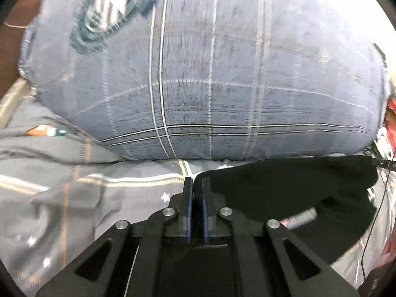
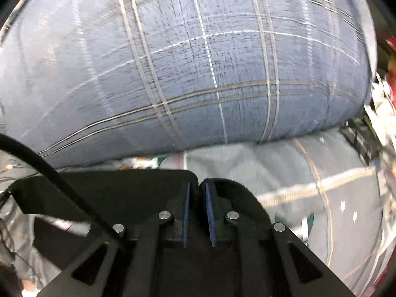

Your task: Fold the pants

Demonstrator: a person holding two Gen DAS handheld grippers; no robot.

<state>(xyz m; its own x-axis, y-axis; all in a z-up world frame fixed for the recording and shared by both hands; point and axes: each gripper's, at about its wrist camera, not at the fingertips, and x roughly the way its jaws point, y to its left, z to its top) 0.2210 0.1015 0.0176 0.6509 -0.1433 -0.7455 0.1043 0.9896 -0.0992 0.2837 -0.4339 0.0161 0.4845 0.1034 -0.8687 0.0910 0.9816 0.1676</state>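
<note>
Left gripper point(image 1: 196, 182): jaws narrow, pinching the corner edge of the black fabric pants point(image 1: 284, 193). From there the garment spreads rightward, low and flat over the grey printed bedsheet point(image 1: 61, 198). A pale pinkish tag or label point(image 1: 300, 217) sits on the black cloth, too blurred to read.

Right gripper point(image 2: 199, 185): jaws also narrow, clamped on black cloth; the same pants point(image 2: 111, 193) run off to its left. So the held edge spans between the two grippers — long axis roughly side to side, parallel to the pillow front. A black cable point(image 2: 49, 170) crosses the left of the right wrist view.

Just beyond: a large blue plaid pillow point(image 1: 210, 74), with a round dark-blue emblem point(image 1: 111, 7) at upper left — motion-smeared, writing unreadable. Bed is cluttered at the right edge; the items there are not identifiable.
</note>
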